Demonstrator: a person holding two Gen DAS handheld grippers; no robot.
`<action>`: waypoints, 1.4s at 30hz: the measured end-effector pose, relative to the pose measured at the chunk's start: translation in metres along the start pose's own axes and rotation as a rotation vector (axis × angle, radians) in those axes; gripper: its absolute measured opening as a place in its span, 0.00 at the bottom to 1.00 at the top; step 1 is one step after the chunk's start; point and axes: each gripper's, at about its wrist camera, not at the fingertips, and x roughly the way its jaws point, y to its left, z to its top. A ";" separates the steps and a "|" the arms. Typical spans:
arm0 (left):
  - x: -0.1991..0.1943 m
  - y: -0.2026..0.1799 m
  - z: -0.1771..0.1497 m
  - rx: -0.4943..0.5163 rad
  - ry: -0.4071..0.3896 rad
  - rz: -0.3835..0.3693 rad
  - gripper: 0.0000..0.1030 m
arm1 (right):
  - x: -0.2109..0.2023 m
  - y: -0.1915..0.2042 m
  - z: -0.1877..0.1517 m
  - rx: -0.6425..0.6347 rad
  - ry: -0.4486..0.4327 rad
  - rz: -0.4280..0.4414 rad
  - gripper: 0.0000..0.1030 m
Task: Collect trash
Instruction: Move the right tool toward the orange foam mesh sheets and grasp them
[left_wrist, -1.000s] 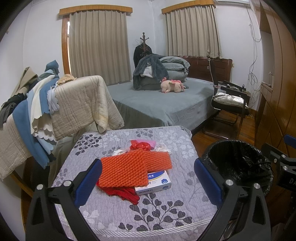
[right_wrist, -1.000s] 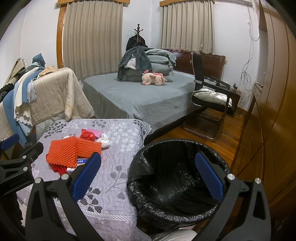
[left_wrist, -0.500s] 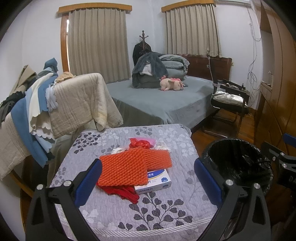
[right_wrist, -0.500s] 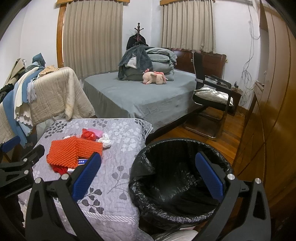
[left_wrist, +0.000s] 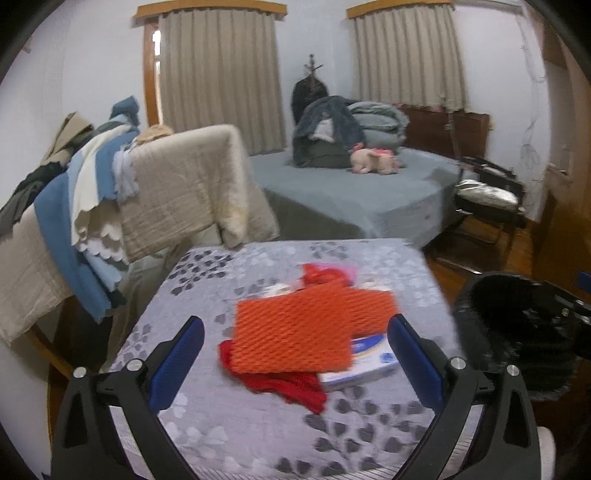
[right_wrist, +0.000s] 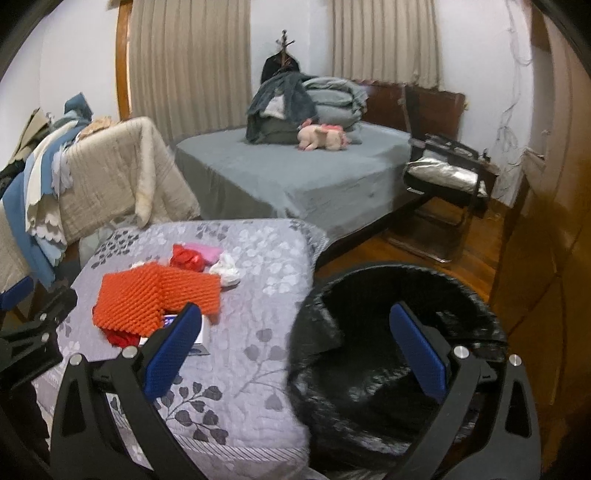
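Note:
On a table with a grey leaf-print cloth (left_wrist: 229, 424) lies a heap of trash: orange foam netting (left_wrist: 295, 332), a white and blue box (left_wrist: 364, 363) under it, red plastic (left_wrist: 288, 387), and a white crumpled tissue (right_wrist: 227, 271). My left gripper (left_wrist: 295, 369) is open above the near part of the table, its jaws framing the heap. My right gripper (right_wrist: 295, 354) is open, straddling the table's right edge and the black-lined trash bin (right_wrist: 399, 350). The bin (left_wrist: 517, 325) stands on the floor right of the table. Nothing is held.
A rack draped with beige and blue blankets (left_wrist: 147, 195) stands left of the table. Behind is a grey bed (left_wrist: 351, 199) with folded bedding and a pink plush toy (left_wrist: 373, 162). A black chair (right_wrist: 443, 184) stands at right, beside wooden cabinets (right_wrist: 554, 221).
Both views have shifted and blurred slightly: the left gripper has moved in a little closer over the heap, and the right gripper has drifted left. Both stay open.

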 end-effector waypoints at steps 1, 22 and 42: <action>0.007 0.005 -0.001 -0.005 0.006 0.011 0.94 | 0.007 0.004 -0.001 -0.002 0.011 0.011 0.96; 0.145 0.043 -0.028 -0.004 0.228 -0.120 0.59 | 0.117 0.069 -0.001 -0.122 0.141 0.108 0.75; 0.140 0.051 -0.030 0.005 0.188 -0.125 0.01 | 0.199 0.106 -0.012 -0.130 0.287 0.198 0.73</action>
